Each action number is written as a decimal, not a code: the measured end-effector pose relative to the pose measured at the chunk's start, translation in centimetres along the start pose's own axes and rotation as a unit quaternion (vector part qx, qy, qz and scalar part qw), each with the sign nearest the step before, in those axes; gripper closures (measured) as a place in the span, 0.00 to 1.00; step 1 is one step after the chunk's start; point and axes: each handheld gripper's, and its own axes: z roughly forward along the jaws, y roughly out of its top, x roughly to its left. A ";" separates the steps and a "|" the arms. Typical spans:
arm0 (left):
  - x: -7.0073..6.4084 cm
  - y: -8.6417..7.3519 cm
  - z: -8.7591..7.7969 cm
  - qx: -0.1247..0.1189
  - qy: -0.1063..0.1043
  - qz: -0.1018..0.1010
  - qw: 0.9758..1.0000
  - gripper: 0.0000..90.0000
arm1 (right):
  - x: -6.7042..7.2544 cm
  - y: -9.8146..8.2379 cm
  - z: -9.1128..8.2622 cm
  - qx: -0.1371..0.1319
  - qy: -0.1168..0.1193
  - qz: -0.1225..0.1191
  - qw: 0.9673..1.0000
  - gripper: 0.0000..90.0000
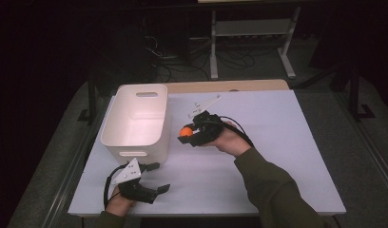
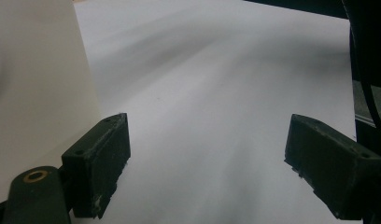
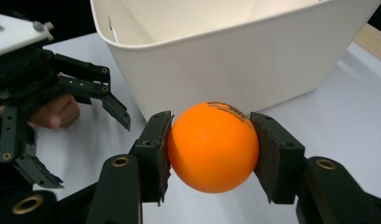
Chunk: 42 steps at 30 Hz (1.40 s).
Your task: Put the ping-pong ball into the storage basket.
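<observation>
Orange ball sits clamped between the two black jaws of your right gripper, one pad pressed against each side, with its lower half hanging free below them. In the high view the ball is lifted off the white table, just beside the near right corner of the white bin, about level with its rim. The right gripper view shows the bin's outer wall close behind the ball, its open top edge above. You have wide bare tabletop to the right of that hand and toward the far edge, where a wooden strip runs. Your left gripper rests low near the front edge of the table, just in front of the bin, jaws spread wide with nothing between them; its own view shows bare table ahead and the bin wall close on one side.
</observation>
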 end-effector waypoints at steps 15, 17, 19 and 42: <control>0.0 0.0 0.0 -0.001 0.000 0.001 1.000 0.16 | 0.0 1.2 -0.9 -0.009 0.002 -0.004 1.000 0.55; 0.0 0.0 0.0 0.000 0.001 0.003 1.000 0.16 | 0.0 1.4 -1.0 -0.010 0.005 -0.004 1.000 0.55; 0.0 0.0 0.0 0.000 0.001 0.001 1.000 0.16 | -0.1 2.0 -1.2 -0.013 0.007 -0.003 1.000 0.55; 0.0 0.0 0.0 -0.002 0.000 0.000 1.000 0.16 | 0.1 5.1 -0.2 -0.015 0.013 -0.018 1.000 0.55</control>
